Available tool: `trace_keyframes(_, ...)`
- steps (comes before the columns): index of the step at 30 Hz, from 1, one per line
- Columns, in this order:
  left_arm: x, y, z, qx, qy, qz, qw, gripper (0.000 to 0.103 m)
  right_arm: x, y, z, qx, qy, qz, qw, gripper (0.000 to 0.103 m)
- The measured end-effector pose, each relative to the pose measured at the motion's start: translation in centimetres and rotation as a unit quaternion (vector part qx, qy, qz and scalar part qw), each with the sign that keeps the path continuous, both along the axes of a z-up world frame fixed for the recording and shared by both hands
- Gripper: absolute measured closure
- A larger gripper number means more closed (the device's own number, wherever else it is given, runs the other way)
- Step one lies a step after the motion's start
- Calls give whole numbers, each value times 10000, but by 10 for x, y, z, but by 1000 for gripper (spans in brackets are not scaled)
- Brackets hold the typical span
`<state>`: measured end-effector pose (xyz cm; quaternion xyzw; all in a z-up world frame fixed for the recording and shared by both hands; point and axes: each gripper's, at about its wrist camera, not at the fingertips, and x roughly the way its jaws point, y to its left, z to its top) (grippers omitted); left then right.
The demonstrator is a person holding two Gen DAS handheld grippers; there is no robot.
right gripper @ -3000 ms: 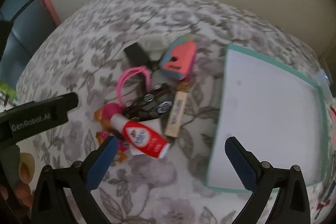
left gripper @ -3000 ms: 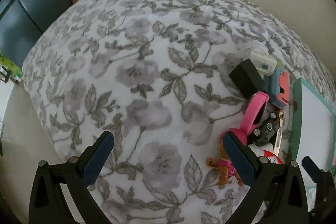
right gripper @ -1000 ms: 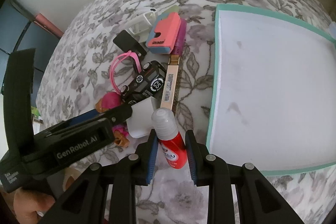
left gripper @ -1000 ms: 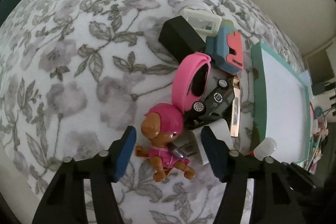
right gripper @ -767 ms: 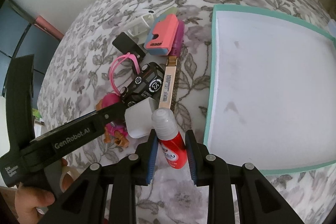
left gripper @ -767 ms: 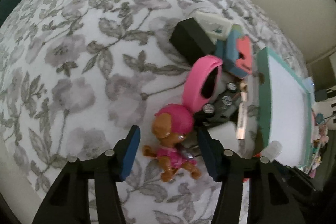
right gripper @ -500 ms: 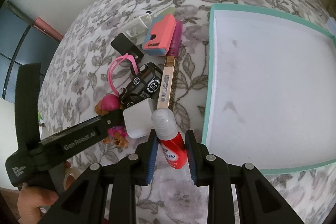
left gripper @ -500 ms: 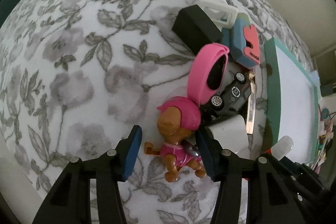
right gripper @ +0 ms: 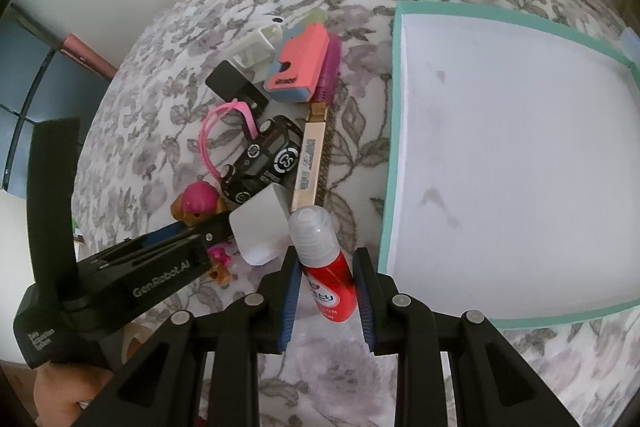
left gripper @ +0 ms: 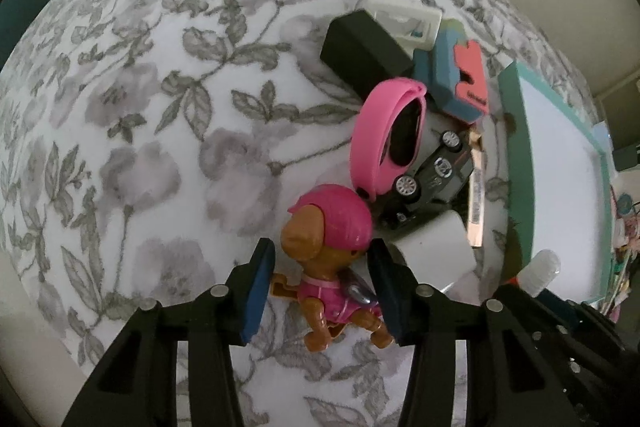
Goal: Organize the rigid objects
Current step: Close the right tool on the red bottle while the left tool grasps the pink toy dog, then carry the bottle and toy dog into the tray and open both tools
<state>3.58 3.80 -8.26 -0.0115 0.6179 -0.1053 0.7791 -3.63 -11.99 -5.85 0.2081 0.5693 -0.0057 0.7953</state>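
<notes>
A brown toy dog in a pink helmet (left gripper: pixel 326 251) lies on the flowered cloth between the pads of my left gripper (left gripper: pixel 322 263); the jaws stand close on both sides of it, contact unclear. It also shows in the right wrist view (right gripper: pixel 198 205). My right gripper (right gripper: pixel 326 275) is shut on a red bottle with a clear cap (right gripper: pixel 326 267), held beside the left edge of the teal-rimmed white tray (right gripper: pixel 394 131). The pile holds a black toy car (right gripper: pixel 262 161), a pink ring (left gripper: pixel 372 143), a white cup (right gripper: pixel 260 229), a wooden stick (right gripper: pixel 310 159), a pink-and-blue block (right gripper: pixel 298 67) and a black box (left gripper: pixel 362 49).
The floral cloth (left gripper: pixel 160 107) covers the table, with its edge at the left and near side. A white plastic frame (left gripper: pixel 404 13) lies behind the black box. The tray (left gripper: pixel 516 131) sits to the right of the pile. Clutter shows beyond the tray at far right.
My left gripper has narrowed around the toy dog and moved closer to it. My right gripper keeps hold of the red bottle, nearly still beside the tray.
</notes>
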Motion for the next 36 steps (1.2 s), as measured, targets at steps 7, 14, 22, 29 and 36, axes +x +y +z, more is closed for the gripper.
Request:
trace_keyframes(7, -11, 3, 38, -40, -640, 71, 9979, 53, -3, -3, 10, 15, -163, -50, 9999, 75)
trace_keyframes(14, -7, -33, 80, -105, -1143, -303, 9929, 53, -9, -28, 38, 9, -728, -650, 9952, 75)
trace_keyframes(22, -7, -99, 92, -44, -1103, -707, 9914, 53, -22, -74, 53, -762, -841, -1664, 9795, 75)
trace_keyframes(29, -17, -157, 86, -48, -1231, -973, 9876, 53, -39, -122, 43, -1242, -497, -2565, 9572, 75)
trace_keyframes(36, -21, -194, 74, -68, -1262, -1173, 9850, 53, -61, -159, 35, -1430, -337, -3212, 9355, 75)
